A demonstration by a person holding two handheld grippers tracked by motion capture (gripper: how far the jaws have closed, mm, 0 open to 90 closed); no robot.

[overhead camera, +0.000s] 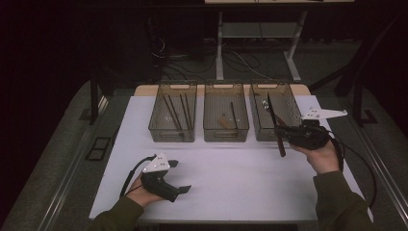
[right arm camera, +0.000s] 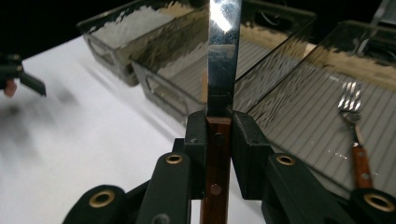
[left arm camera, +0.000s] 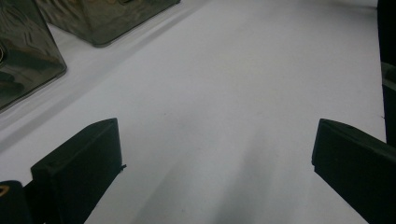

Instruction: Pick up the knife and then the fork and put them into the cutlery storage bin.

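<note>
A knife (overhead camera: 275,126) with a brown wooden handle and a steel blade (right arm camera: 224,56) stands nearly upright in my right gripper (overhead camera: 279,133), which is shut on the handle (right arm camera: 215,154) just below the blade. It hangs above the table in front of the right bin (overhead camera: 262,133), with the blade tip over that bin. A fork (right arm camera: 353,122) with a brown handle lies in that bin. My left gripper (overhead camera: 179,176) rests low over the white tabletop (overhead camera: 231,168) at the front left. Its jaws stand wide open with only bare table between them (left arm camera: 217,158).
Three clear smoky bins stand in a row at the back of the table. The left bin (overhead camera: 172,138) holds long dark sticks and the middle bin (overhead camera: 226,136) a few small utensils. Table legs and cables lie on the floor behind.
</note>
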